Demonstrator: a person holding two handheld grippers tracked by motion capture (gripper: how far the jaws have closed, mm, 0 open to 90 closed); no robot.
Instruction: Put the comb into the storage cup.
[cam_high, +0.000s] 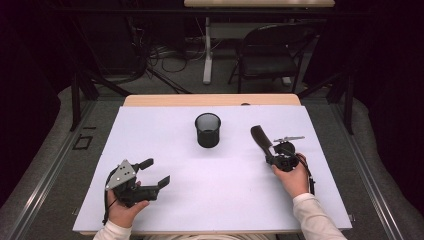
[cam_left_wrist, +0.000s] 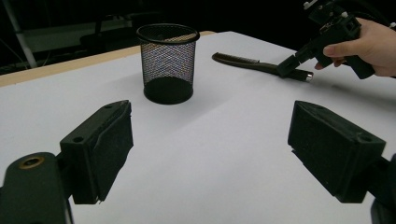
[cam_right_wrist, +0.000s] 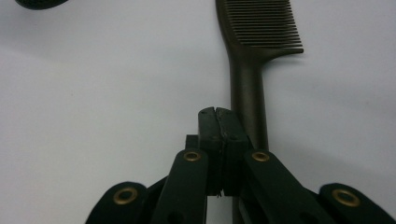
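The desk (cam_high: 150, 150) carries a white sheet over its top; a strip of pale wood (cam_high: 210, 100) shows along its far edge. Around it lies grey carpet (cam_high: 45, 165), with a metal rail (cam_high: 50, 170) running slantwise at the left and a small square outline (cam_high: 82, 143) marked on the floor there. Behind the desk stands a black folding chair (cam_high: 267, 55). To its left a white leg (cam_high: 207, 50) holds up a second, light-topped table (cam_high: 260, 3) at the top edge. Black cables (cam_high: 160, 55) lie tangled on the floor beneath. Dark stand legs (cam_high: 80, 90) rise at the left and right. The far room is dark; light falls mainly on the desk.
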